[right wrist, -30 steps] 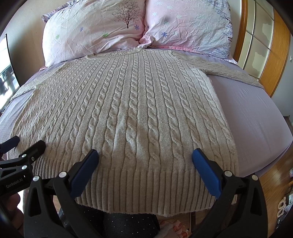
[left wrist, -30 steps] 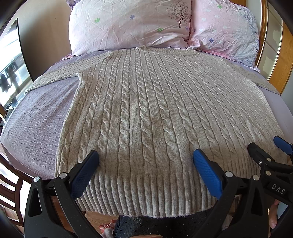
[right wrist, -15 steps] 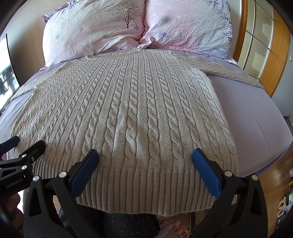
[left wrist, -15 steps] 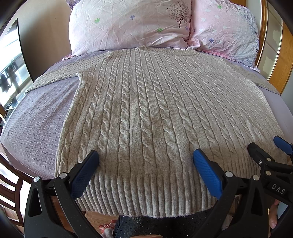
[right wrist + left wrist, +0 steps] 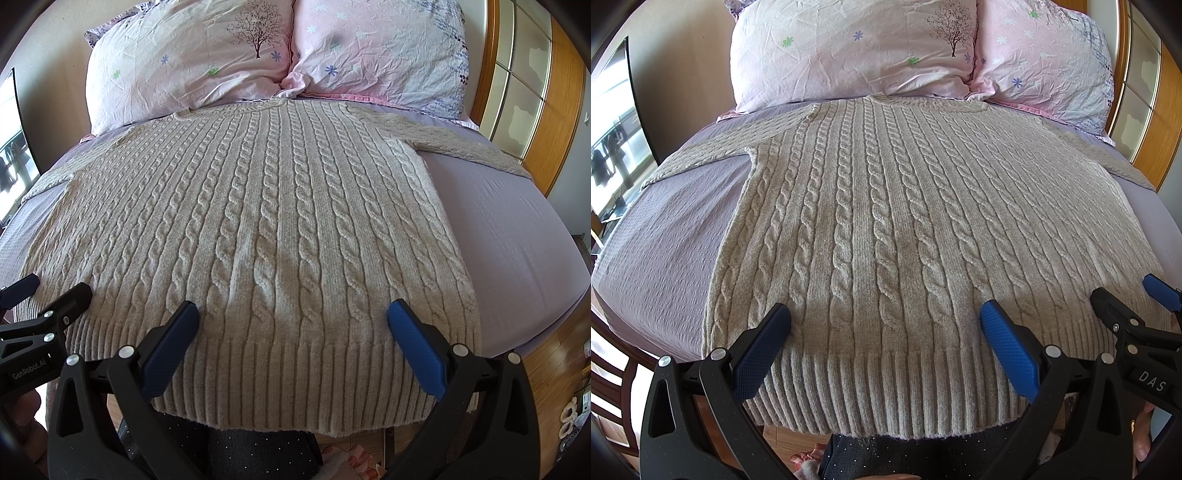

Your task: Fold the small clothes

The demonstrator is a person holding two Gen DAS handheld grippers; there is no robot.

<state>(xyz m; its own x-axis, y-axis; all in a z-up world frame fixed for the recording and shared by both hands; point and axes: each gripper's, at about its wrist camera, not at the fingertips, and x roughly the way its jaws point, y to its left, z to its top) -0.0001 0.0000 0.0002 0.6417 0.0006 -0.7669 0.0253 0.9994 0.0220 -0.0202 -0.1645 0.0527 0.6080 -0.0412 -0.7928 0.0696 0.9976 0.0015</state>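
A grey cable-knit sweater (image 5: 886,221) lies flat on the bed, collar at the pillows, sleeves spread to both sides, ribbed hem hanging over the near edge. It also fills the right wrist view (image 5: 258,229). My left gripper (image 5: 884,317) is open and empty, hovering over the hem's left half. My right gripper (image 5: 291,315) is open and empty over the hem's right half. The right gripper shows at the right edge of the left wrist view (image 5: 1123,302); the left gripper shows at the left edge of the right wrist view (image 5: 55,291).
The bed has a lilac sheet (image 5: 665,236). Two pink pillows (image 5: 849,51) lean at the head. A wooden headboard and glazed panel (image 5: 524,85) stand at the right. Wooden floor (image 5: 554,354) lies beyond the bed's right edge. A chair (image 5: 613,369) stands at the left.
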